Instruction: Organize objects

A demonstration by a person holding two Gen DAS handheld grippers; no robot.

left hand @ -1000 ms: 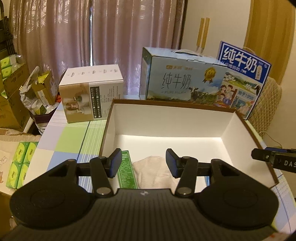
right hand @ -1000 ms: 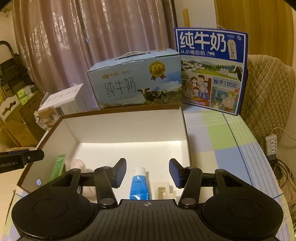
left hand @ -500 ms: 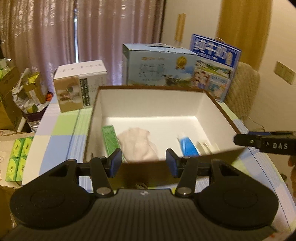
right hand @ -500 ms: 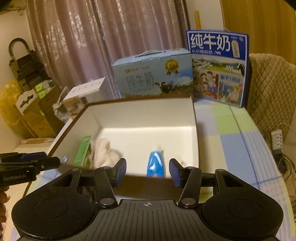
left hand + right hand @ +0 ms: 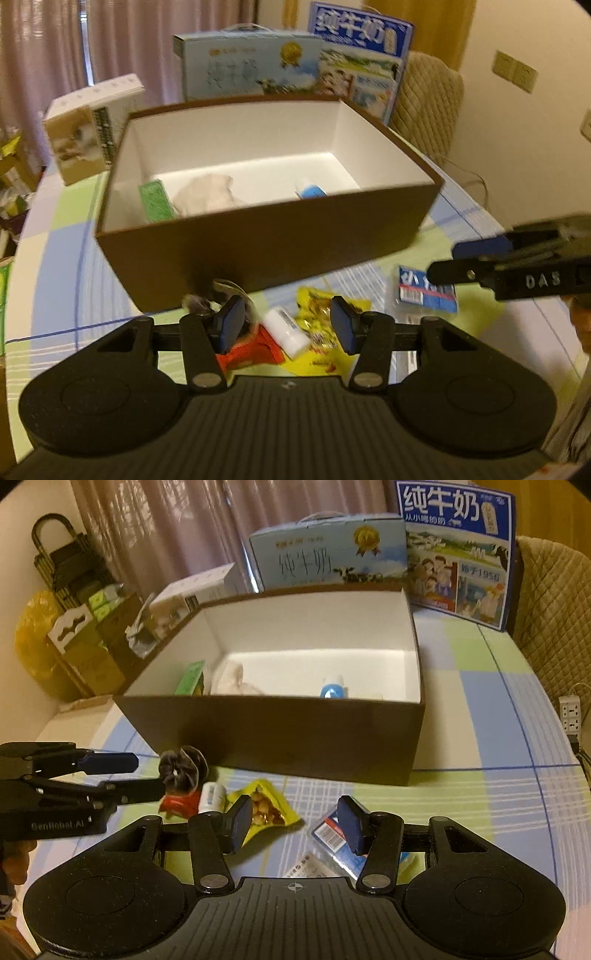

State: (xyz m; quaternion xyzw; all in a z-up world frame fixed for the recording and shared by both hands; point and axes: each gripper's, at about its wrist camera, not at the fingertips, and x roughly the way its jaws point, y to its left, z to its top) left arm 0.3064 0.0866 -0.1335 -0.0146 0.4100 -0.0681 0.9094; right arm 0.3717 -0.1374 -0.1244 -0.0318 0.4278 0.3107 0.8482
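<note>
I have pulled back from the brown cardboard box [image 5: 266, 254]; my left claw [image 5: 287, 325] (spread, empty) brackets the small white bottle [image 5: 286, 328] before it, lying diagonally; right claw [image 5: 295, 825] spread too.

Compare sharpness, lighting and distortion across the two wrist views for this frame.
Left wrist: motion blur smears the milk carton print and the brown box edges; only the left claw looks crisp. Right wrist: sharper, carton lettering legible, snack packet clear. Both: warm, dim indoor light, box floor brightly lit, strong fisheye bending of table lines and dark corners.
</note>
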